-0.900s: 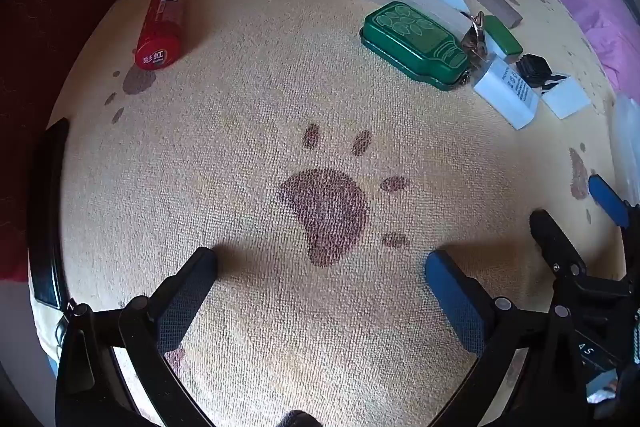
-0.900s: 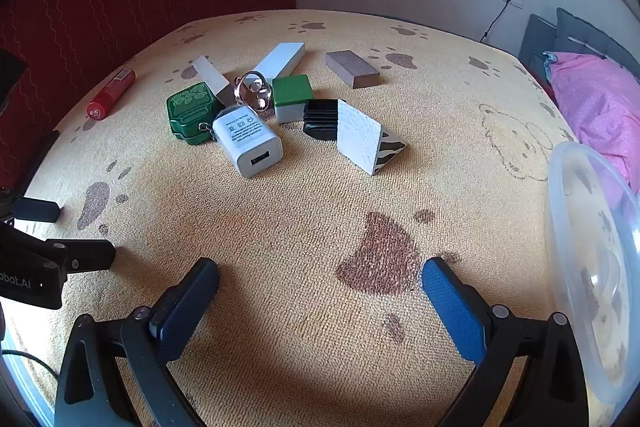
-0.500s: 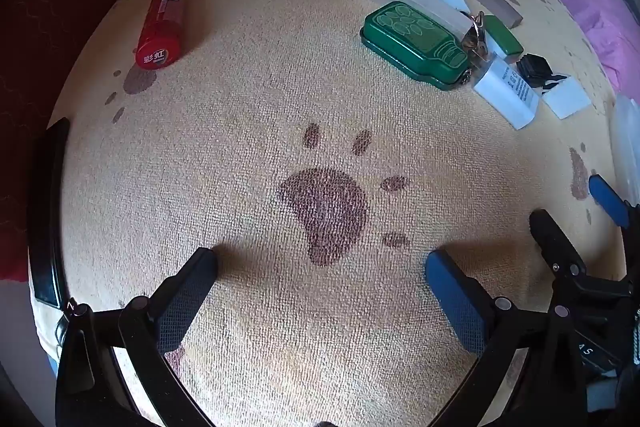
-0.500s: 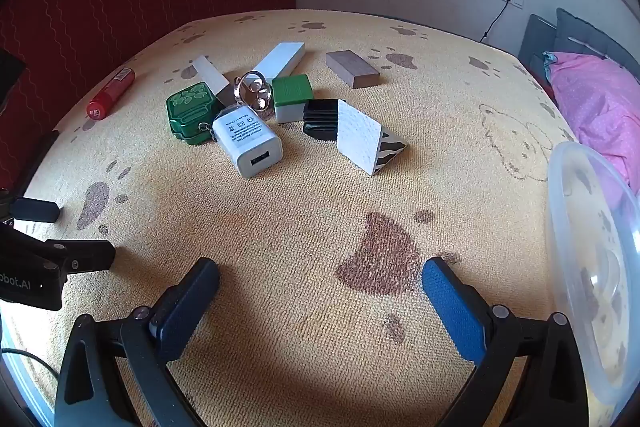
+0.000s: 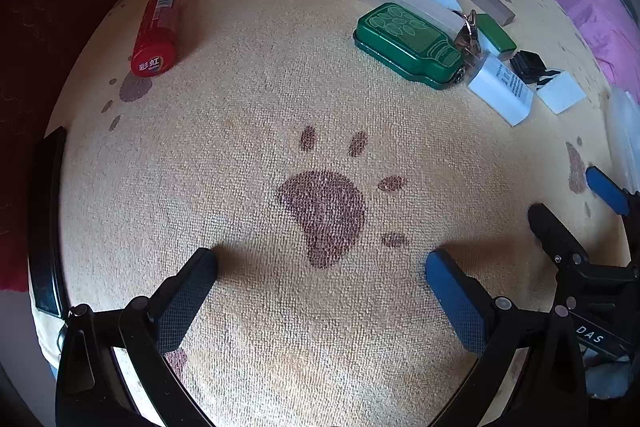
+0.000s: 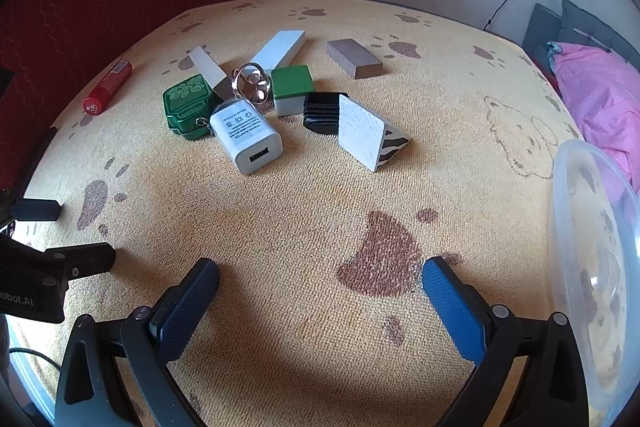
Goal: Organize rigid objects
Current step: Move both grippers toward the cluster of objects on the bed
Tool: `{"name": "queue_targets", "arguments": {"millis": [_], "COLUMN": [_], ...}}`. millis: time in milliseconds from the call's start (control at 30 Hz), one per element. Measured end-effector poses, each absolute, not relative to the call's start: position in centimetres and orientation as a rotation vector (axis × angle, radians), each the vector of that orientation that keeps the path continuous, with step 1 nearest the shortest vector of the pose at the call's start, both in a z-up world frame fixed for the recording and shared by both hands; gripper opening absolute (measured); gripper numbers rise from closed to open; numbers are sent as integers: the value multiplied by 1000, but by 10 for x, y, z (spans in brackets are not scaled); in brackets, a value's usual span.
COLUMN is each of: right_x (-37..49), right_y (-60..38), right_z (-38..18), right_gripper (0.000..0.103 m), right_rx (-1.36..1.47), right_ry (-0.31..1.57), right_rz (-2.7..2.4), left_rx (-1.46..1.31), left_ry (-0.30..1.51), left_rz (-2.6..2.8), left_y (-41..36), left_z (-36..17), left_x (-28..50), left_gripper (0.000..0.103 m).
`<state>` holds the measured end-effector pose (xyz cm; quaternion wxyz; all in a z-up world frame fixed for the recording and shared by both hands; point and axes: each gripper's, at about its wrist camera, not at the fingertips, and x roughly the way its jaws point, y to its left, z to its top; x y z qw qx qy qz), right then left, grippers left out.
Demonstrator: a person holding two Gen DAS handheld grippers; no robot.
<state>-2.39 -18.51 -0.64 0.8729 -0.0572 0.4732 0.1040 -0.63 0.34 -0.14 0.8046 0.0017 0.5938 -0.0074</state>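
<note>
A cluster of small rigid objects lies on the yellow paw-print blanket: a green tin (image 6: pixel 186 105) (image 5: pixel 408 45), a white USB charger (image 6: pixel 246 135) (image 5: pixel 502 89), a metal key ring (image 6: pixel 252 89), a green-topped block (image 6: pixel 291 89), a black ribbed piece (image 6: pixel 322 113), a white wedge with zebra side (image 6: pixel 370 137), two white bars (image 6: pixel 280 47) and a brown block (image 6: pixel 354 58). A red tube (image 5: pixel 156 33) (image 6: pixel 108 93) lies apart at the left. My left gripper (image 5: pixel 320 267) and right gripper (image 6: pixel 320 275) are both open and empty, low over the blanket, well short of the cluster.
A clear plastic bowl (image 6: pixel 588 267) stands at the right edge of the right wrist view. A pink pillow (image 6: pixel 596 95) lies beyond it. A red wall and a white wall rise behind the bed. The blanket's left edge drops off near the red tube.
</note>
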Motion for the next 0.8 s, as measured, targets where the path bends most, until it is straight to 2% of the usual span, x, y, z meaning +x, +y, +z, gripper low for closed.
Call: {"name": "queue_targets", "arguments": {"millis": [367, 800], "right_x": [-22, -3], "right_y": [-185, -174], "right_z": [-7, -7], "right_gripper": [103, 103], "right_rx": [-155, -147], "right_ry": [1034, 1234], "right_rz": [267, 194], "left_rx": [32, 54], "left_ry": [1291, 1303], "left_rz": [-47, -65], "left_y": [3, -5], "left_z": [-2, -5], "left_x": [3, 15], "left_gripper": [103, 103]}}
